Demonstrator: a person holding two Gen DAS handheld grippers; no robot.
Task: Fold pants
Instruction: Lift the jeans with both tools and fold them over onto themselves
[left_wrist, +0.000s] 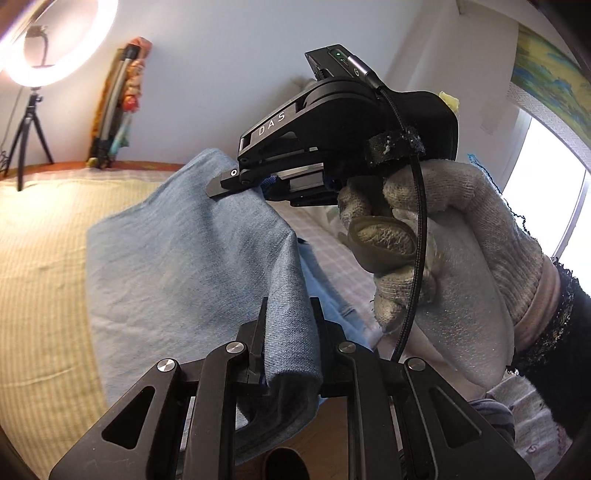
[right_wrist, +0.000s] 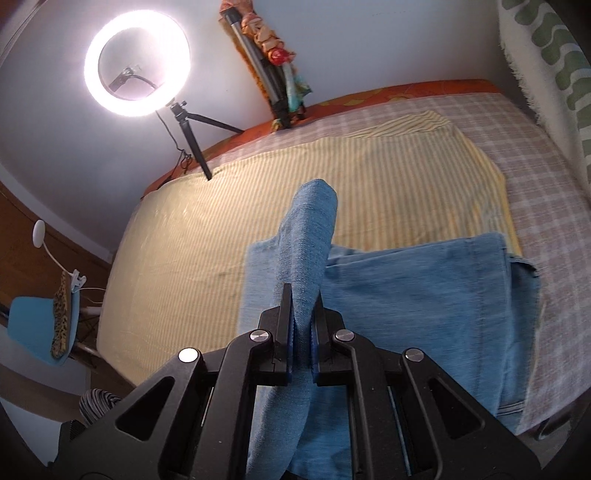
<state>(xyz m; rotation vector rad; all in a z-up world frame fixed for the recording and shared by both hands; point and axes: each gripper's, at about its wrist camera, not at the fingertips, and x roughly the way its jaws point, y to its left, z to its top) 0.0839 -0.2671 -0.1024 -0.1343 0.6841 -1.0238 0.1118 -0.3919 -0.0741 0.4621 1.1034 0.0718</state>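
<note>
While the ring light (right_wrist: 137, 63) glows by the white wall, I see a bed (right_wrist: 517, 155) under a striped yellow sheet (right_wrist: 258, 192). Blue pants (right_wrist: 424, 295) lie across it, one fold lifted. My left gripper (left_wrist: 288, 332) pinches that fold; my right gripper (right_wrist: 303, 314) clamps denim too.

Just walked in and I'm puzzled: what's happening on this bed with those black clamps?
A person is folding blue pants on the bed with two hand-held grippers. The left gripper and the right gripper are each shut on a fold of the denim, lifting it above the striped sheet.
</note>
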